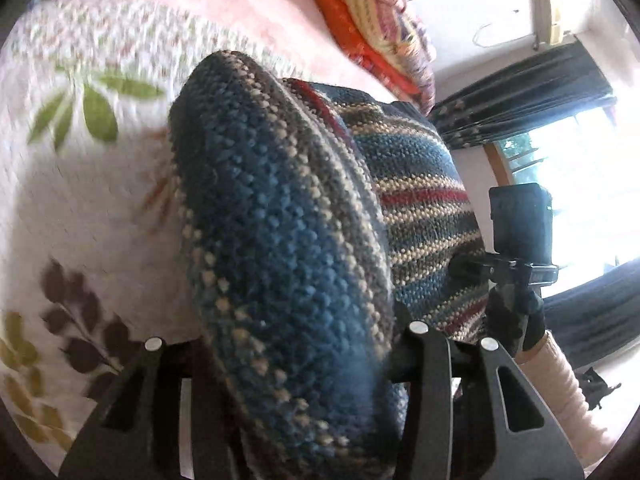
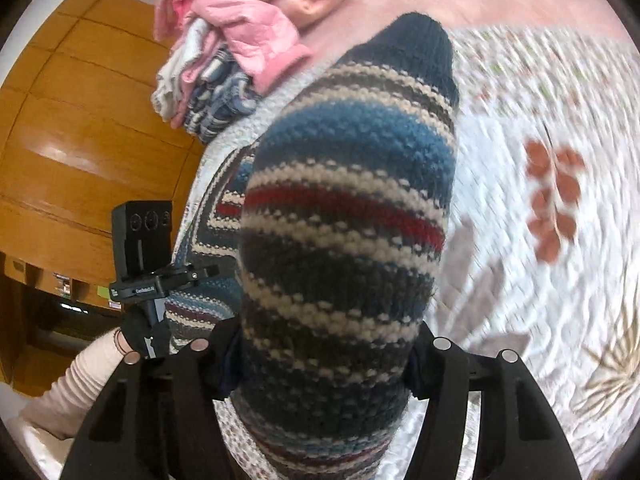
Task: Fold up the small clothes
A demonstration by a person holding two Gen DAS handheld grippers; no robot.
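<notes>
Fingers [image 1: 424, 360] of our left gripper [image 1: 304, 392] are clamped on one edge of the striped knit garment [image 1: 288, 240], and the fingers [image 2: 440, 364] of our right gripper [image 2: 320, 380] are clamped on another part of it, so the knit hangs bunched between both tools just above the bed [image 2: 540, 280].

We judge the garment soft, thick and light; it will sag and stretch rather than hold a crease, and the coarse knit should grip well, not slip. We would take hold at hems or corners, near the dark ribbed cuff [image 2: 420, 44], so the fold lands square.

A leaf-print quilt [image 1: 80, 184] covers the bed beneath. A pile of pink and checked clothes [image 2: 236, 56] lies beyond the garment, near the bed's edge, and an orange and striped stack [image 1: 372, 36] lies well apart. Neither blocks the laying spot directly below.
</notes>
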